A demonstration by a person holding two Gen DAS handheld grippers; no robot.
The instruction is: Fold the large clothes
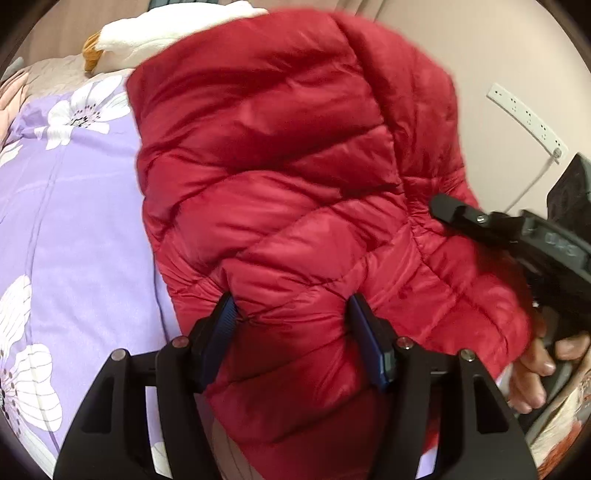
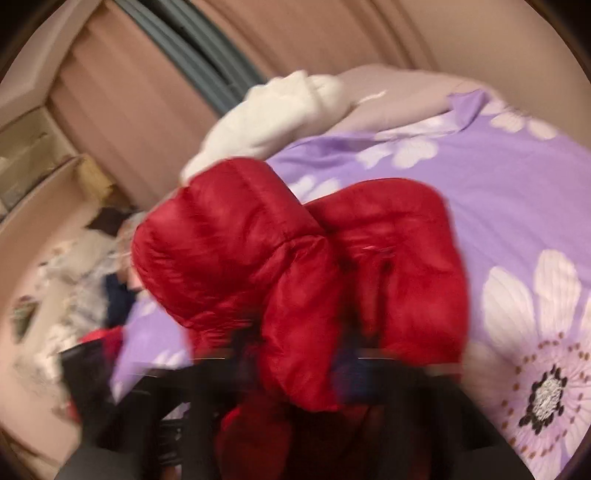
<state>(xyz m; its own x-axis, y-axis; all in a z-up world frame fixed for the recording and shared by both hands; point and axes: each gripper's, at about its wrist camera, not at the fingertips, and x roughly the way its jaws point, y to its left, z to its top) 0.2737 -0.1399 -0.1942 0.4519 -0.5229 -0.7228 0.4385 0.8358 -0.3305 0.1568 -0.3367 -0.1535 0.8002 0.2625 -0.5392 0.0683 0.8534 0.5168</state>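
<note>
Now, line by line:

Jacket: the red quilted down jacket (image 1: 295, 177) is lifted above the purple flowered bedcover (image 1: 74, 221); it hangs in front of both cameras and hides most of the bed.

Left gripper: the left gripper (image 1: 291, 317) has a thick bunch of the jacket between its blue pads; the pads press into the padding on both sides, so it holds the jacket with the jaws about half wide.

Right gripper: in the left wrist view the right gripper (image 1: 443, 206) bites the jacket at a seam on the right side, and the cloth puckers around its tip. A hand (image 1: 532, 373) holds its handle below.

Right wrist view: very blurred. A fold of jacket (image 2: 306, 280) lies over the fingers; they are not clear here.

White plush toy: the white plush toy (image 1: 162, 33) lies at the far end of the bed, behind the jacket.
</note>
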